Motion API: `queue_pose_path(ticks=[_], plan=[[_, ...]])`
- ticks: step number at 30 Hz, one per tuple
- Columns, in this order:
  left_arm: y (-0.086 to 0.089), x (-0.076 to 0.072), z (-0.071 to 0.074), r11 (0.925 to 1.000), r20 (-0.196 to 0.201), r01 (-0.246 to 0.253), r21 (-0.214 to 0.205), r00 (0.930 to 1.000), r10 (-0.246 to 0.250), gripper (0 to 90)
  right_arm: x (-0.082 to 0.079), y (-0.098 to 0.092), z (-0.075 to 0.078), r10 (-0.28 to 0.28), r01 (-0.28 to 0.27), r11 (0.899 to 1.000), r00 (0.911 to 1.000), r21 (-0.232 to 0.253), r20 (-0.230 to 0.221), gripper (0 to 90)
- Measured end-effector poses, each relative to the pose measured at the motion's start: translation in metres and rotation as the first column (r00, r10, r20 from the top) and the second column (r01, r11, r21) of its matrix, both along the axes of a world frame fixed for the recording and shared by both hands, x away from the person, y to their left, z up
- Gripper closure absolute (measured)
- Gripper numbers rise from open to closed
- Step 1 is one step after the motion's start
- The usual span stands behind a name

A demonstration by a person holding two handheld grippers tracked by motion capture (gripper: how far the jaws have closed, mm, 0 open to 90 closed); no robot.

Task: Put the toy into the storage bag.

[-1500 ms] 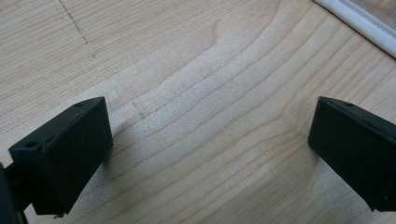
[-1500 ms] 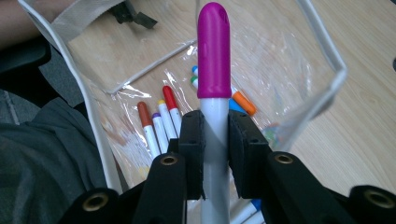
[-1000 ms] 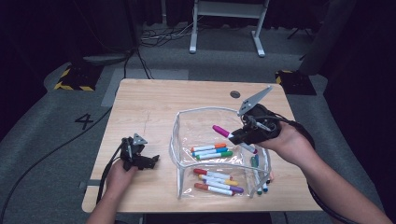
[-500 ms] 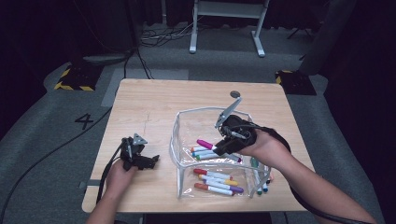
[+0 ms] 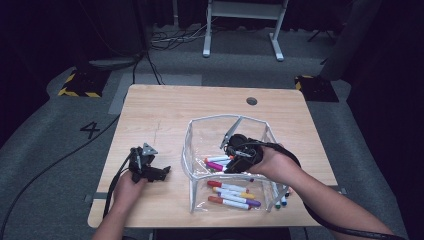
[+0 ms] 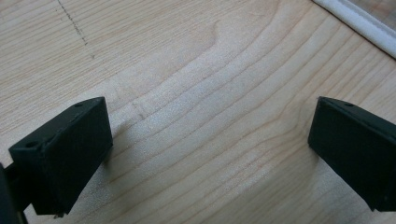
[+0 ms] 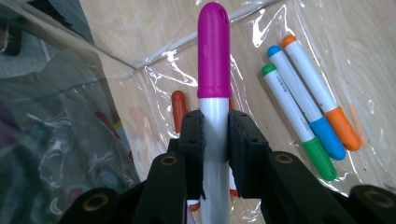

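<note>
I was working in what looked like a lab or recording studio — a lone wooden table (image 5: 165, 112) stood on grey carpet (image 5: 60, 165), ringed by black curtains (image 5: 45, 30). Yellow-and-black hazard tape (image 5: 75, 92) marked the floor, a white "4" (image 5: 91, 130) was taped beside the table, and cables (image 5: 172, 37) ran past a white metal stand (image 5: 240, 25) — no domestic furnishings anywhere.

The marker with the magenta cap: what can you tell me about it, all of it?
The magenta-capped marker has a white, plastic-looking barrel and a rounded, glossy magenta cap, which is on. The right hand-held gripper is shut on its barrel just below the cap, so the cap sticks out past the jaws. From above, it sits low inside the clear plastic bag, above other markers lying there. Whether it touches them cannot be told.
</note>
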State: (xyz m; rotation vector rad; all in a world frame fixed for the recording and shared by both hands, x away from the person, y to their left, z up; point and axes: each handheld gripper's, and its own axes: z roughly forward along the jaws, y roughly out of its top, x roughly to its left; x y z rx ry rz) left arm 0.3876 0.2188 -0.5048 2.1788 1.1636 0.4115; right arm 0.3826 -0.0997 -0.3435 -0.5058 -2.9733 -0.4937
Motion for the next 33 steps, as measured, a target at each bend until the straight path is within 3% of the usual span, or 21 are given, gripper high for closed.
queue_pose_path(ticks=[15,25,31,32,33], plan=[[0.0,0.0,0.0,1.0,0.0,0.001,0.0,1.0,-0.001,0.0,-0.001,0.012,-0.027,0.041,-0.045,0.993,0.9985,-0.105,-0.035,76.0],[0.0,0.0,0.0,1.0,0.0,0.002,0.0,1.0,-0.002,0.0,0.002,0.017,-0.044,0.072,-0.085,0.974,0.995,-0.209,-0.069,76.0],[0.0,0.0,0.0,1.0,-0.002,0.0,-0.004,1.0,0.0,0.0,0.004,0.019,-0.052,0.068,-0.089,0.969,0.9928,-0.229,-0.099,75.5],[0.0,0.0,0.0,1.0,-0.002,0.0,-0.004,1.0,0.0,0.0,0.005,0.019,-0.054,0.077,-0.098,0.97,0.9921,-0.224,-0.099,72.9],[0.0,0.0,0.0,1.0,-0.002,0.0,-0.004,1.0,0.0,0.0,0.006,0.019,-0.055,0.069,-0.091,0.971,0.9921,-0.22,-0.105,61.4]])
